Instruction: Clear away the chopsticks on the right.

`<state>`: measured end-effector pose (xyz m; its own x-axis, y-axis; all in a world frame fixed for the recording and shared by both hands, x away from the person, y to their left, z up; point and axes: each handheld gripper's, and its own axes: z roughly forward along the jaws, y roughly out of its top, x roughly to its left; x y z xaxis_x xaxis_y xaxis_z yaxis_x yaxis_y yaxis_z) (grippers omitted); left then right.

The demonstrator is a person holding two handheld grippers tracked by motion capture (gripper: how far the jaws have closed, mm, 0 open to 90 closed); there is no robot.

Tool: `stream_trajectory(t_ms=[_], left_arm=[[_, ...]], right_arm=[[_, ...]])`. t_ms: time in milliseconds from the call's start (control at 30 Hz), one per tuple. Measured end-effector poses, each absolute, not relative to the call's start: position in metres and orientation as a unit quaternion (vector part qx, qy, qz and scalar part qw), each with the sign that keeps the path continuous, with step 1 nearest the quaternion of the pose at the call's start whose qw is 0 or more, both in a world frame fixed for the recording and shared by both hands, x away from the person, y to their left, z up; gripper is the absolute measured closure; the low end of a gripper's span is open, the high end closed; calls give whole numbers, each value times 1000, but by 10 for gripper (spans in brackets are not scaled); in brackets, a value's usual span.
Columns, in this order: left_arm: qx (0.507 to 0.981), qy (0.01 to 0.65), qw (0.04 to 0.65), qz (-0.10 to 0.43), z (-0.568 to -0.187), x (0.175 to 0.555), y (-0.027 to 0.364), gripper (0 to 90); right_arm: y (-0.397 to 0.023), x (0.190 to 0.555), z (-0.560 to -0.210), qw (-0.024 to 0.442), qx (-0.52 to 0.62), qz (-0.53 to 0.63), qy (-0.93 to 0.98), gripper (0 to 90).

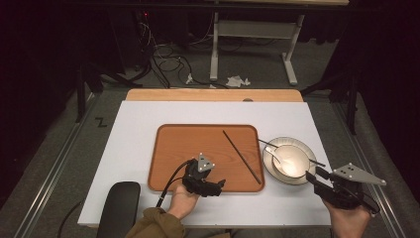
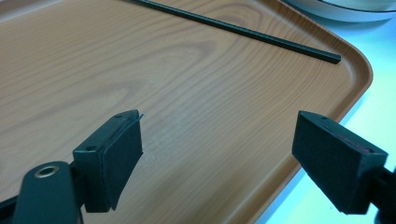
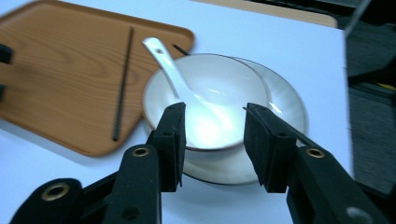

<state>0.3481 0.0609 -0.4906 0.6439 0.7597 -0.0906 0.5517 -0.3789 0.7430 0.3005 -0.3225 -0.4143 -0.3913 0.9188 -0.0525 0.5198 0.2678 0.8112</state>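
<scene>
Left tool (image 1: 219, 183) low, jaws wide apart, right tool (image 1: 313, 175) raised, jaws parted

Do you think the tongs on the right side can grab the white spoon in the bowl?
Probably yes. The right tongs are open and aimed at the bowl, just short of its rim. Nothing lies between them and the spoon, whose handle sticks out over the far rim.

bare tray (image 1: 178, 148) left half, chopstick (image 1: 241, 156) crossing right, bowl (image 1: 292, 161) beside

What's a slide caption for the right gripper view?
Open right gripper facing a bowl with spoon on a plate, beside a tray.
</scene>
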Motion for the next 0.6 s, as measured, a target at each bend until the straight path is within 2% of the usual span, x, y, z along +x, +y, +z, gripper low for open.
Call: stream_trajectory(t_ms=[233,600], left_arm=[[820,400,383,143,-489,346,64,164],[813,418,372,161,-490,332,80,164]], right_arm=[[-352,307,-420,263,515,361,732,668],[-373,340,-431,240,528,348,736,670]])
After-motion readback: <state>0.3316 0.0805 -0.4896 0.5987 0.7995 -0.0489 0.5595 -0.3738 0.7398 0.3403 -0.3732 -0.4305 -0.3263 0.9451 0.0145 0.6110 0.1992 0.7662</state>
